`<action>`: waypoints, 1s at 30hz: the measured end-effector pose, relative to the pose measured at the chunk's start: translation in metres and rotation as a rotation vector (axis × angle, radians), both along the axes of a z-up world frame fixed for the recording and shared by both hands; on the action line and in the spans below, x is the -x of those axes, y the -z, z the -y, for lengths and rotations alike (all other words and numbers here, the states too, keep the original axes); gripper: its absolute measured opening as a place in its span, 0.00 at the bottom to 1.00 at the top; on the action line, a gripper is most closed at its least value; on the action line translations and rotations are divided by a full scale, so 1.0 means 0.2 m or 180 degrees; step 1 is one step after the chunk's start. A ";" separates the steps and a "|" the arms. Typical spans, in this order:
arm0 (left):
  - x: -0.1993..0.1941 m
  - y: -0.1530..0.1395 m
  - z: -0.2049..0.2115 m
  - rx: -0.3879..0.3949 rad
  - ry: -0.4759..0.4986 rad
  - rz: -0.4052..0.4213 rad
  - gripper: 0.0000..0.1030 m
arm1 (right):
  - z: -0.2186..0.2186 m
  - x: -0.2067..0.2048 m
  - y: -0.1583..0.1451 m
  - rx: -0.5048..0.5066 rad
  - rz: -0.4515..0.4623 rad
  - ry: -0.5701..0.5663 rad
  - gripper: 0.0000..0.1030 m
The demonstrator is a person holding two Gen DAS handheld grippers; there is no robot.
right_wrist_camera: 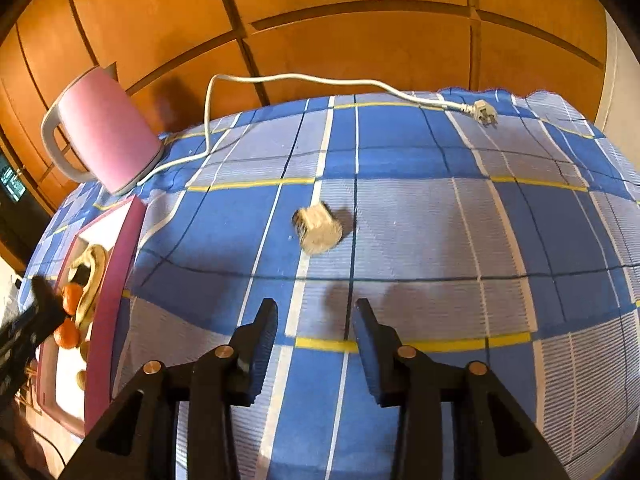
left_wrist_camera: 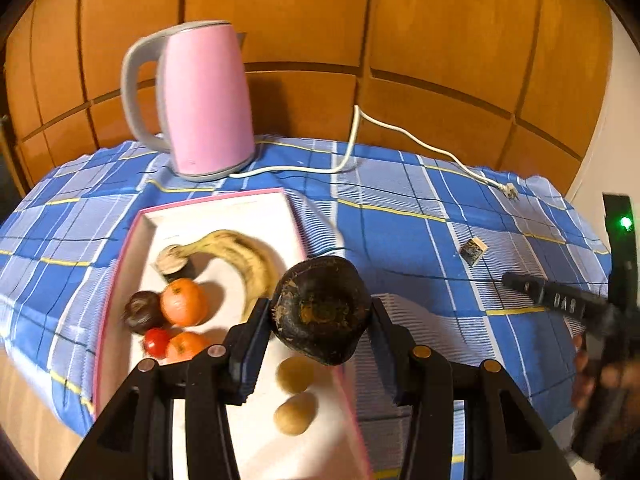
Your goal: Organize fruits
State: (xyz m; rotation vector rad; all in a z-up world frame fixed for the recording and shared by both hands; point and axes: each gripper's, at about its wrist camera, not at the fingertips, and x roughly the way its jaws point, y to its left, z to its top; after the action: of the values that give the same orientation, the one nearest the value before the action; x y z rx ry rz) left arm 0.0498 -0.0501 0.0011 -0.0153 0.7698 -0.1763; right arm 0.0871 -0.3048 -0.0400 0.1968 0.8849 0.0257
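Beetroot (left_wrist_camera: pixel 321 309), dark and rough-skinned, sits pinched between my left gripper (left_wrist_camera: pixel 318 312) jaws, held in the air above the right edge of the tray (left_wrist_camera: pixel 224 204). I see both pads pressed against its sides.

Below it, the white tray with pink rim holds the sorted produce: a spotted banana (left_wrist_camera: pixel 240 256) curving across the middle, a cut dark piece (left_wrist_camera: pixel 173 264) at its stem end, two oranges (left_wrist_camera: pixel 184 302) just beside each other, a small tomato (left_wrist_camera: pixel 156 342) touching the nearer orange, and a dark round fruit (left_wrist_camera: pixel 141 312) at the far left. Two small brown potatoes (left_wrist_camera: pixel 295 414) lie near the tray's right wall, the upper one blurred.

My right gripper (right_wrist_camera: pixel 316 320) hangs over the checked tablecloth (right_wrist_camera: pixel 400 208) with its jaws spread and nothing between them. Ahead of it, a small pale chunk (right_wrist_camera: pixel 318 230) lies alone on the cloth, too blurred for me to identify.

At the back left of the surface stands a pink kettle (left_wrist_camera: pixel 200 100) with grey handle. Its white cord (right_wrist_camera: pixel 300 78) runs along the rear edge, ending in a plug (right_wrist_camera: pixel 485 112) lying loose on the cloth. Wooden panelling (left_wrist_camera: pixel 400 40) stands behind.
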 end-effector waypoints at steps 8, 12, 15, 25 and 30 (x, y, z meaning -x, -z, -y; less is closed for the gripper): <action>0.07 0.01 -0.15 0.0075 -0.0154 -0.0021 0.47 | 0.02 -0.17 -0.01 -0.0002 -0.0049 0.0138 0.40; 0.09 0.03 -0.19 0.0079 -0.0189 -0.0069 0.47 | -0.02 -0.23 0.01 0.0112 -0.0078 0.0101 0.40; 0.09 0.05 -0.21 0.0095 -0.0216 -0.0107 0.47 | -0.07 -0.29 0.02 0.0345 -0.0083 -0.0022 0.40; 0.10 0.06 -0.20 0.0065 -0.0222 -0.0147 0.47 | -0.09 -0.43 0.12 0.0618 -0.0272 -0.0241 0.37; 0.09 0.06 -0.20 0.0050 -0.0220 -0.0147 0.47 | -0.09 -0.34 0.10 0.0617 -0.0172 -0.0258 0.37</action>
State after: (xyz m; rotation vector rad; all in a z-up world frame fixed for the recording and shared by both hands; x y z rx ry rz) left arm 0.0314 -0.0102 -0.0115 -0.0610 0.8127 -0.1169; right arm 0.1549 -0.2869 -0.0598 -0.0195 0.9431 0.0100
